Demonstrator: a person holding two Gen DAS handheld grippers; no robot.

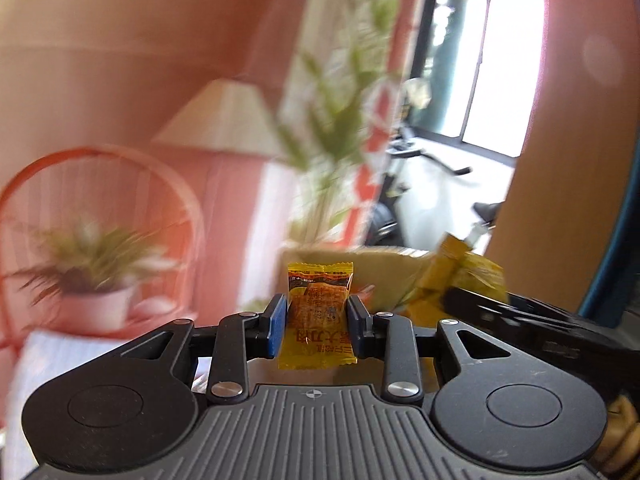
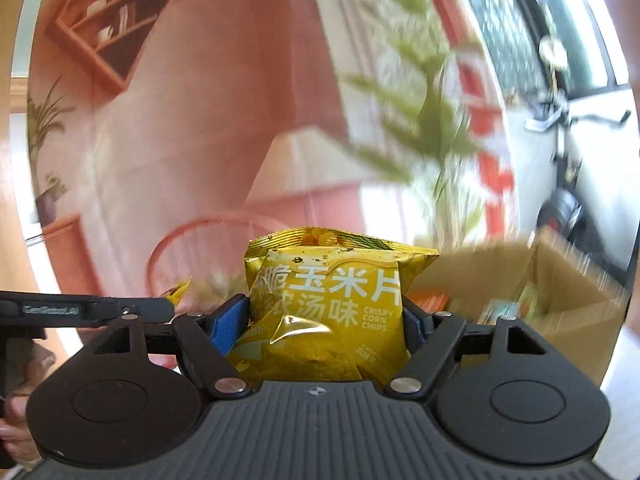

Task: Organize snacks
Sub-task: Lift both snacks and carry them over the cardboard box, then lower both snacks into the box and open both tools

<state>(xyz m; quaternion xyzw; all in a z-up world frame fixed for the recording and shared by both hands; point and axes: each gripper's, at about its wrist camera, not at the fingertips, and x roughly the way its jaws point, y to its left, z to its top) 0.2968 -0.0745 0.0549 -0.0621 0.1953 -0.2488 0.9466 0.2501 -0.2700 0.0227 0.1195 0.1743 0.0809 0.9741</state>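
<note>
Both wrist views face forward, near level; share cardboard box (image 2: 560, 292).

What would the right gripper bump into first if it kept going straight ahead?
Probably the cardboard box, which sits just ahead and a little to the right of the right gripper and its chips bag. Dead centre only blurry pink backdrop shows, so depth is hard to judge.

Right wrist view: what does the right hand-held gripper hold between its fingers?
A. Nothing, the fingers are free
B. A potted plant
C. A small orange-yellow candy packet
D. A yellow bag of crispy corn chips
D: the right hand-held gripper has its two fingers closed on the sides of a yellow bag of crispy corn chips, with the words "CRISPY CORN CHIPS" printed on the front.
</note>
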